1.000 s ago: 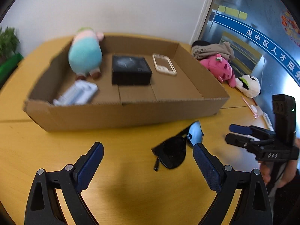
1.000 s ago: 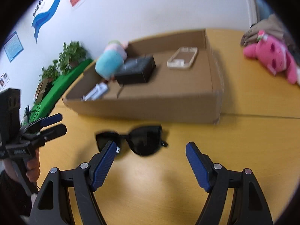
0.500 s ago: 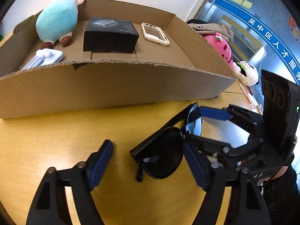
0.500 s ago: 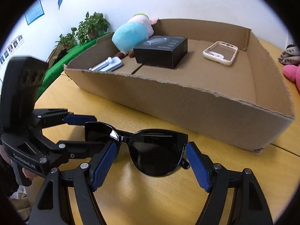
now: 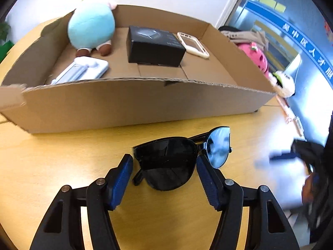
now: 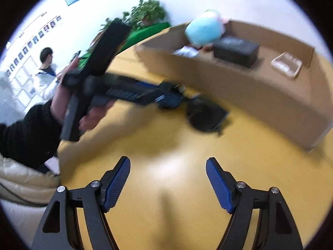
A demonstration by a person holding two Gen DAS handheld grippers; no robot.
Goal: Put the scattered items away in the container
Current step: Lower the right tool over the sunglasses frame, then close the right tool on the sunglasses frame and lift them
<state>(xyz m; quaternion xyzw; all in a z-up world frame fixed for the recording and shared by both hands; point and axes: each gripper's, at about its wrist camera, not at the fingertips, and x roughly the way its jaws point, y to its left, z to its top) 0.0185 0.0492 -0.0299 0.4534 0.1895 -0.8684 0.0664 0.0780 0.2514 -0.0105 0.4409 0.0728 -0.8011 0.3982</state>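
Note:
Black sunglasses point(image 5: 170, 162) lie on the yellow table in front of the cardboard box point(image 5: 129, 102). My left gripper point(image 5: 164, 160) has its blue pads on both sides of one lens, close against it, though contact is not certain. In the right wrist view the blurred sunglasses point(image 6: 205, 114) sit at the tip of the left gripper point(image 6: 170, 98). My right gripper point(image 6: 168, 164) is open and empty over bare table, well back from the sunglasses. The box holds a blue plush toy point(image 5: 91, 25), a black box point(image 5: 155, 46), a phone case point(image 5: 192, 44) and a white packet point(image 5: 83, 70).
A pink plush point(image 5: 255, 57) and a white plush point(image 5: 284, 83) lie on the table right of the box. A person point(image 6: 46, 70) stands far left, and plants point(image 6: 145, 12) stand on a green surface behind the table.
My left gripper has narrowed around one lens of the sunglasses. My right gripper has pulled back and away from the sunglasses, staying open.

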